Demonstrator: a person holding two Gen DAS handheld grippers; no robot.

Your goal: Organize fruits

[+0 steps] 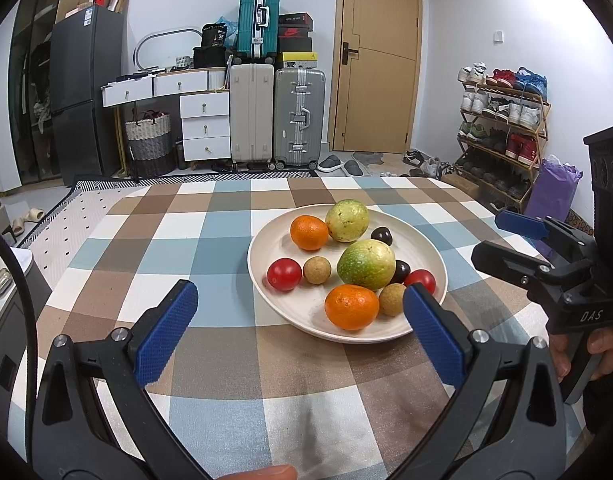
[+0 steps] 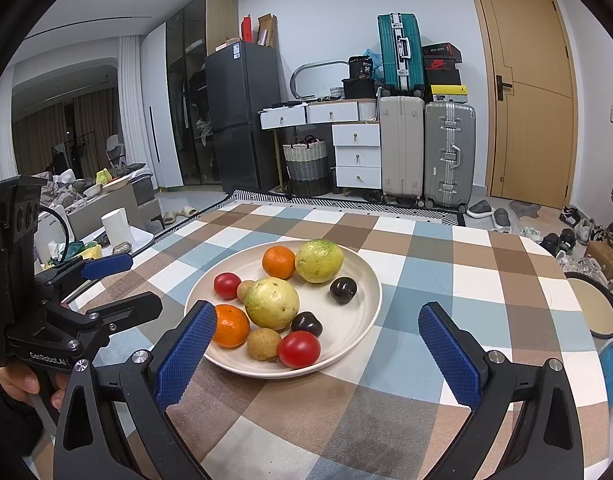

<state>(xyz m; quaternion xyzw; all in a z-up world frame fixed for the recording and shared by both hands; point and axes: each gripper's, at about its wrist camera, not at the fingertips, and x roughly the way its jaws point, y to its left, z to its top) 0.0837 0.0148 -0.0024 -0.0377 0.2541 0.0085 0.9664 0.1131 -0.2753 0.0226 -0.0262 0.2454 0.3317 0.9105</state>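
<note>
Left wrist view: plate (image 1: pixel 266 248) sits ahead, fruit w/in reach; left gripper (image 1: pixel 300 316) nearer, right gripper (image 2: pixel 316 340) too, both wide open, empty.

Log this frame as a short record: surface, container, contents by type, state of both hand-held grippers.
surface: table with checked cloth
container: cream plate, on the cloth
contents: two oranges, two green guavas, two red tomatoes, two tan longans, two dark plums
left hand-held gripper: open, empty
right hand-held gripper: open, empty
</note>
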